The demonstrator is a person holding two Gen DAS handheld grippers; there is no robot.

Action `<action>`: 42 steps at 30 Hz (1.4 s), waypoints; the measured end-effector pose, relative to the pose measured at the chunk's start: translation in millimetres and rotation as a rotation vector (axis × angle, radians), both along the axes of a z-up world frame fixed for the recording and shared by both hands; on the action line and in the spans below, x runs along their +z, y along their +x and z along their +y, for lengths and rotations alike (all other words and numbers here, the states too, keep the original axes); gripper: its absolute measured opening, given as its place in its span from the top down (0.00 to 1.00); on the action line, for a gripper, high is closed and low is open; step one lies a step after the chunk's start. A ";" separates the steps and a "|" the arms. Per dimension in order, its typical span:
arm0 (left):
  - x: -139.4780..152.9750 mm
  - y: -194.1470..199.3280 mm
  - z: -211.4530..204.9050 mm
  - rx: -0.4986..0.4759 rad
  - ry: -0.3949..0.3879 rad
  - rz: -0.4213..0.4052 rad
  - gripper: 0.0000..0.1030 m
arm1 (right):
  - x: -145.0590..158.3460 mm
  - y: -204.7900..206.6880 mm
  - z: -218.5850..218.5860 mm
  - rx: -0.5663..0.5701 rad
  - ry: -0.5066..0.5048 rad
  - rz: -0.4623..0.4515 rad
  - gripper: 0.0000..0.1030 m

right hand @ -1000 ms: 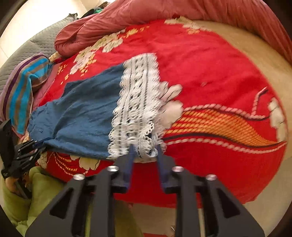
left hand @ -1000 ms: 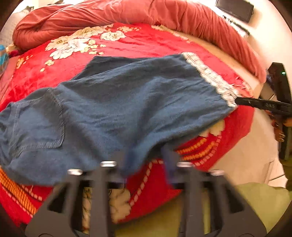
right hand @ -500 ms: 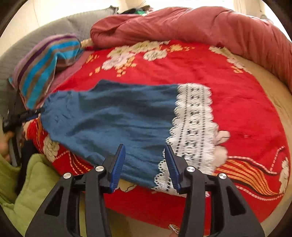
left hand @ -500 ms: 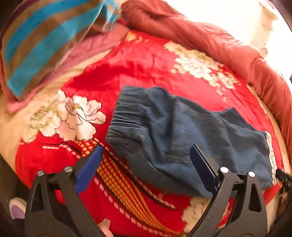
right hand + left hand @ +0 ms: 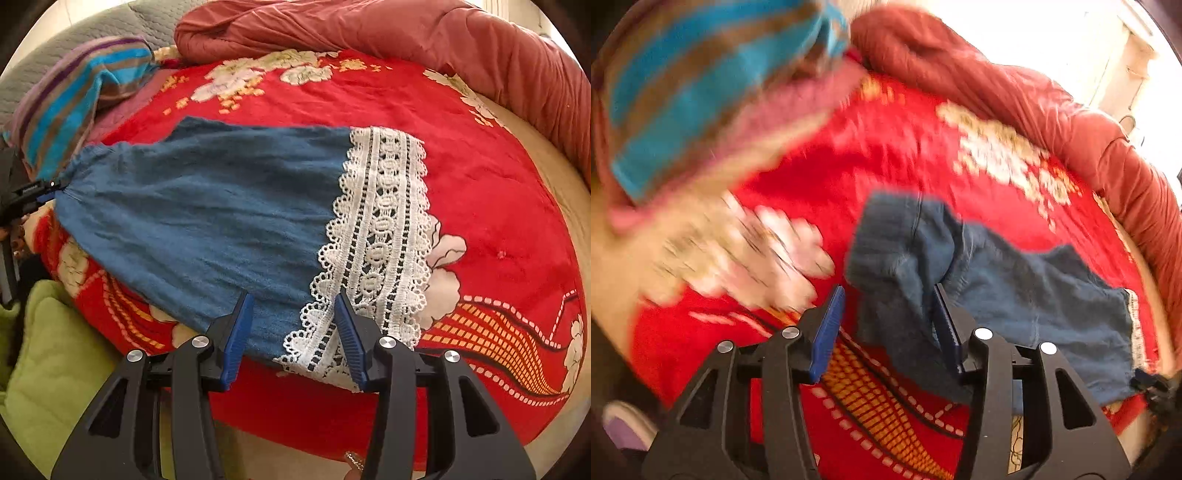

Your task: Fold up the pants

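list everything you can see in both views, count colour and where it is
pants: one, blue denim, spread flat on the blanket
lace hem: one band, white, at the leg end of the pants near the right claw
blanket: one, red with pale flowers, covering the bed
quilt: one, dull red, bunched along the far edge
striped cloth: one, blue, brown and purple, far left by the waistband end
grey padded cover: one, grey, behind the striped cloth
green cloth: one, lime green, near left below the bed edge
left claw: one, black with blue pads, open around the waistband
right claw: one, black with blue pads, open at the hem
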State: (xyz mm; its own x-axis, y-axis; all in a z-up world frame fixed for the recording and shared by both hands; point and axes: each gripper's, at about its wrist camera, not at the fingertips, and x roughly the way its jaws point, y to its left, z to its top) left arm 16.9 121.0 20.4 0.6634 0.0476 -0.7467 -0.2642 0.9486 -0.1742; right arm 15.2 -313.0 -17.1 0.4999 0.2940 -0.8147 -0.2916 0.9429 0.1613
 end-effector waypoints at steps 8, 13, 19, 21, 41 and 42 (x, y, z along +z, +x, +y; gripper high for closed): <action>55.6 45.8 -79.1 -0.314 0.011 -0.085 0.56 | 35.8 51.8 -48.2 -0.142 0.114 -0.112 0.53; 17.1 116.7 -139.6 -0.513 0.033 0.052 0.56 | 16.9 95.9 -60.0 -0.161 0.141 -0.049 0.53; -34.6 174.1 -157.4 -0.566 -0.031 0.156 0.49 | -6.6 132.6 -66.5 -0.172 0.144 -0.002 0.44; -46.7 180.3 -163.5 -0.582 -0.056 0.176 0.49 | -14.3 139.8 -67.4 -0.170 0.172 0.016 0.44; -63.5 193.9 -189.3 -0.575 0.036 0.098 0.94 | -33.1 149.4 -54.0 -0.145 0.070 -0.053 0.81; -64.1 193.8 -188.0 -0.573 0.029 0.096 0.92 | -33.4 149.9 -53.7 -0.147 0.068 -0.052 0.80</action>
State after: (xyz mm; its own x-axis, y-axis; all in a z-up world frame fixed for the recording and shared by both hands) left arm 210.7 -67.0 -43.7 0.5184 -0.2778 -0.8088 0.2797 0.9488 -0.1466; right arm 165.1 -366.7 -50.5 0.5825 0.2683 -0.7673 -0.1609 0.9633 0.2147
